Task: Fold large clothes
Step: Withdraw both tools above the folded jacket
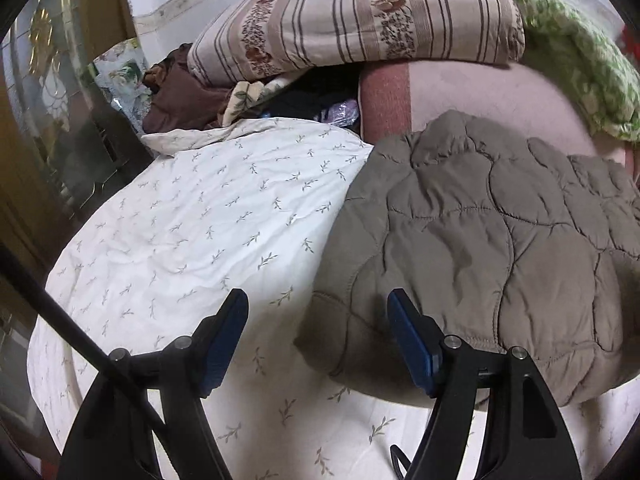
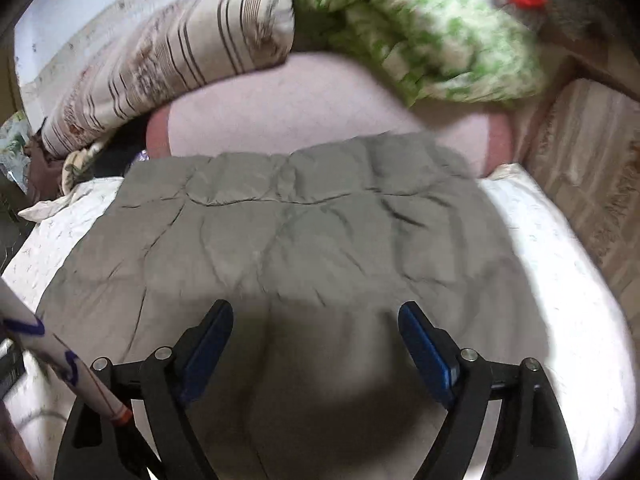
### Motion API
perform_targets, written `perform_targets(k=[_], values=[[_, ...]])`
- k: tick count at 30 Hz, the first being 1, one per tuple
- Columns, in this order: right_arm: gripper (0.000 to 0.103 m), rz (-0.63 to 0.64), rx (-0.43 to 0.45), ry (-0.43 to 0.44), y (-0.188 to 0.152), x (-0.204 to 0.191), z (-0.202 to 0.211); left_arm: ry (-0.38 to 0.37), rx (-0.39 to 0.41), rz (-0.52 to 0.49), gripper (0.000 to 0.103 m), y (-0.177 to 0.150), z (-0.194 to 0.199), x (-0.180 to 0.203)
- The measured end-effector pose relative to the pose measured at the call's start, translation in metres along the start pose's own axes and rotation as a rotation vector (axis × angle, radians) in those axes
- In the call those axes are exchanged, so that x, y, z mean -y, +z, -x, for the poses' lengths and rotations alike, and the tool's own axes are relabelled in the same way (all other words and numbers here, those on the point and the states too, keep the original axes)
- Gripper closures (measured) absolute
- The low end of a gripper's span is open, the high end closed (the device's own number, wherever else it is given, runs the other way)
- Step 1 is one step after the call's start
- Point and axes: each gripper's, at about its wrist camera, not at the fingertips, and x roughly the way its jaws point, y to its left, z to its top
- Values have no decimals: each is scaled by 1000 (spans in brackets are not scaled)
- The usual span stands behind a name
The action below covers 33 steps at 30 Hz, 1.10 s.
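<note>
Left wrist view: left gripper [image 1: 316, 320] spread wide, empty. Quilted jacket [image 1: 480, 248] ahead-right on bedsheet [image 1: 180, 220], near corner between fingertips.

Right wrist view: right gripper [image 2: 316, 332] released, above quilted jacket [image 2: 288, 232]. Judged soft, puffy, light; pinch stitched hem.

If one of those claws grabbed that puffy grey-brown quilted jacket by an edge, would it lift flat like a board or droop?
The quilted jacket would probably droop: its padded panels crease softly along the stitching. It looks light for its bulk, being puffy. Its smooth shell may slide on the leaf-print sheet if pushed.
</note>
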Motion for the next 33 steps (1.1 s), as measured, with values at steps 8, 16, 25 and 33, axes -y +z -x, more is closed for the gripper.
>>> perform_targets(k=[8,16,25,33], values=[[15,-84,-41,-23,-54,58,-3,43,-55,-33,32,-9,-18,7],[15,-118,34,-74,-46,88,20,-18,-8,-9,32,-10,14,-5],[15,-316,-22,-131,-62,177,22,-18,9,7,32,-14,24,-17],[15,-375,-34,-127,-61,196,17,-21,-24,6,32,-14,12,-14]])
